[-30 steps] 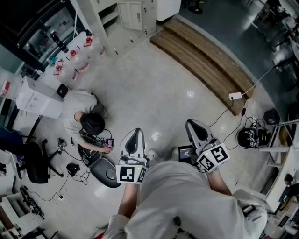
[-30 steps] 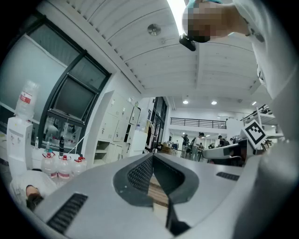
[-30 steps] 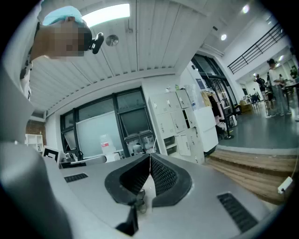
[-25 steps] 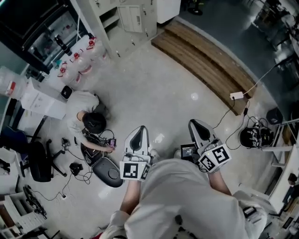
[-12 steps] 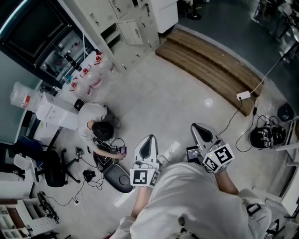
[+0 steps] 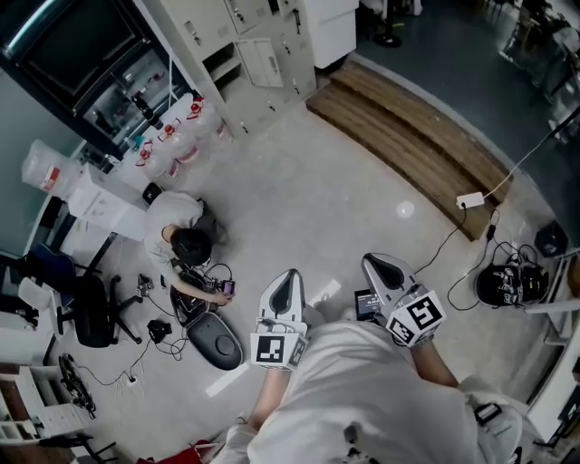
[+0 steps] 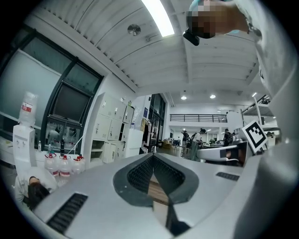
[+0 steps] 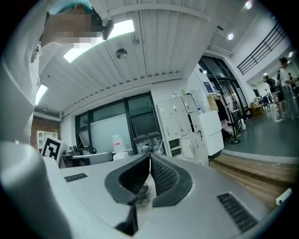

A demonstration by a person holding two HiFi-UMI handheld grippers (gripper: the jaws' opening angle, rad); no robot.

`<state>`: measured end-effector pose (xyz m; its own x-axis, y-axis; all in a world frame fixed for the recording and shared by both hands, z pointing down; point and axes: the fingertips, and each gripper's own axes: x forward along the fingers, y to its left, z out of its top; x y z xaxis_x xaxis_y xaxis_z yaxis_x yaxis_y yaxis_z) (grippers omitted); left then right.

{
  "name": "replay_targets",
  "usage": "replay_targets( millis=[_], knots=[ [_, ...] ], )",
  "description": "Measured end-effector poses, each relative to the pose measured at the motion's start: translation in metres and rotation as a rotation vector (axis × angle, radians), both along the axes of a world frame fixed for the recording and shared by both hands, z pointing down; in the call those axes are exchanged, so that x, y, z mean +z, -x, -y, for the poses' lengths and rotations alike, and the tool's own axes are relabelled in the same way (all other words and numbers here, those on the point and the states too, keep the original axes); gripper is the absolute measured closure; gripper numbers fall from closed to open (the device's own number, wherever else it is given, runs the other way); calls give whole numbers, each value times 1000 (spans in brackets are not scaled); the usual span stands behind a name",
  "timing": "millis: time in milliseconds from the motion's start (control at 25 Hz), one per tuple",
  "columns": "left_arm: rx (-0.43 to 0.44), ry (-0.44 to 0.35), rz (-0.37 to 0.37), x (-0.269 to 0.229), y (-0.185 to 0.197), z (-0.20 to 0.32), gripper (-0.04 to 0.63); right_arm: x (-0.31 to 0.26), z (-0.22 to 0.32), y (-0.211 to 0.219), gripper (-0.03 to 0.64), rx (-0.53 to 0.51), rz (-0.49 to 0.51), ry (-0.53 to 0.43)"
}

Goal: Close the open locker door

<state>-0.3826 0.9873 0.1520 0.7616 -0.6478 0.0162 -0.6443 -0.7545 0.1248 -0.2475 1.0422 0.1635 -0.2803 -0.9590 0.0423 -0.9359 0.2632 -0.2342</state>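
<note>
- Pale floor point(image 6: 308, 181) is filling most of the head view, with a wooden step point(image 6: 408, 136) running across its right side.
- Locker bank point(image 6: 290, 23) is standing at the top edge, well apart from both tongs. The open locker door point(image 6: 262, 62) is hanging out low in it, beside a dark open compartment.
- A person point(image 6: 181, 237) is crouching on the floor to the left, near a row of water bottles point(image 6: 172, 136).
- Left tongs point(image 6: 287, 279) and right tongs point(image 6: 381, 265) are pointing out level over the floor, both pressed together and gripping nothing.
</note>
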Motion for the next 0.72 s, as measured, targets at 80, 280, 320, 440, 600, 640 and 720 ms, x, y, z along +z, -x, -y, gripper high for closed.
replay_targets(
  millis=[80,280,320,440,600,640,720],
  knots=[
    [1,2,8,4,-2,3,588,4,4,-1,588,-4,11,10],
    [2,5,-1,4,-7,35,588,9,31,-4,588,-1,13,25],
    [7,4,-4,5,-9,45,588,9,38,-6,588,6,7,25],
    [29,1,-7,6,-19,77,588,11,68,-15,588,37,12,37],
    [54,1,-23,1,-32,122,588,11,109,-27,588,64,20,61],
    [59,-4,-29,-2,-35,134,588,8,120,-30,588,69,5,57],
    [73,-9,-39,-5,-40,158,588,1,143,-35,588,84,-28,47]
  ],
)
